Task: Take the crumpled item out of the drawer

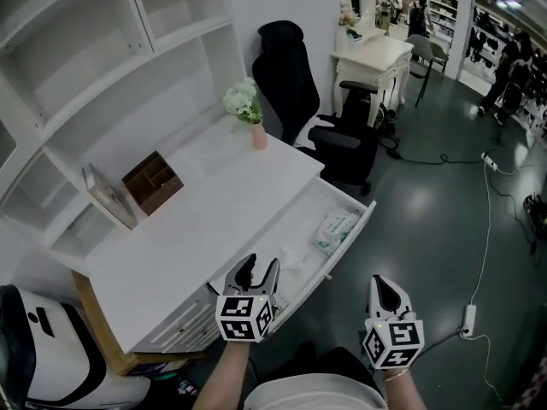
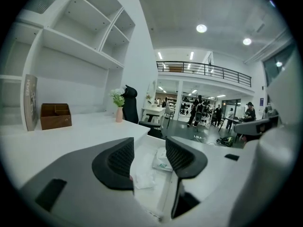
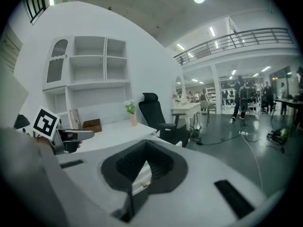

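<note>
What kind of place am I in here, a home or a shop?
Most likely a furniture showroom in a big store, not a home. The white desk and black office chair stand on an open floor beside a white dressing table, with a railed upper level and people farther back.

Drawer (image 1: 295, 227) stands open along the desk (image 1: 214, 216) front. In the drawer: crumpled item (image 1: 293, 259) mid-length, packet (image 1: 335, 229) beyond it. On the desk: organiser box (image 1: 152, 183) left, vase (image 1: 259, 135) at far end.

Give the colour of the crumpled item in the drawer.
White. The crumpled item shows best in the left gripper view.
</note>
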`<state>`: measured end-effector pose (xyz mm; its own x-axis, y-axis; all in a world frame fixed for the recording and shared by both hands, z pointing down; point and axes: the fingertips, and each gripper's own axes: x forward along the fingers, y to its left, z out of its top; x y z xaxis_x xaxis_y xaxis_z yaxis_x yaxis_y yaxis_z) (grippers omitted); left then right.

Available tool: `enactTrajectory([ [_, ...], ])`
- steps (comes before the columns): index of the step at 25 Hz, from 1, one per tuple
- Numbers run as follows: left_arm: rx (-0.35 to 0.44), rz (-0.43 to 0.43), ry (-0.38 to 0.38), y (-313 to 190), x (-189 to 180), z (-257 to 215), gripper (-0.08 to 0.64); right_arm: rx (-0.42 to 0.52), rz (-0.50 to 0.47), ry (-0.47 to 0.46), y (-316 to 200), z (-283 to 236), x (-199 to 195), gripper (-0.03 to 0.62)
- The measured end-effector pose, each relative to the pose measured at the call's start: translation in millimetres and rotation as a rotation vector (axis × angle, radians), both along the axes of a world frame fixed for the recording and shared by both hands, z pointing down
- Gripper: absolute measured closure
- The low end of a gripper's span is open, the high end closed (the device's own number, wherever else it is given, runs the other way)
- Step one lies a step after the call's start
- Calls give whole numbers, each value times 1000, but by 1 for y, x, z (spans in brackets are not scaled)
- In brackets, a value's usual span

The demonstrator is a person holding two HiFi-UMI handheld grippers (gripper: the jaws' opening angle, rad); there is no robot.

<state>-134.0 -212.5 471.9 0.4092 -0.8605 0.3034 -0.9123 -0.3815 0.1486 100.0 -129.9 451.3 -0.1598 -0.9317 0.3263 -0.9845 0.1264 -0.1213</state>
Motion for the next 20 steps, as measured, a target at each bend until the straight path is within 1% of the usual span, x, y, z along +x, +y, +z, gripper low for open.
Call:
enactTrajectory([
  [6, -37, 14, -13, -10, 9, 13, 364, -12, -4, -7, -4, 2, 3, 591],
  [12, -65, 25, -48, -29, 20, 26, 365, 8, -13, -30, -32, -3, 13, 591],
  [15, -95, 23, -62, -43, 26, 40, 364, 9, -21, -42, -50, -3, 18, 591],
  [20, -165, 5, -65, -66, 31, 70, 364, -14, -42, -46, -76, 6, 24, 591],
])
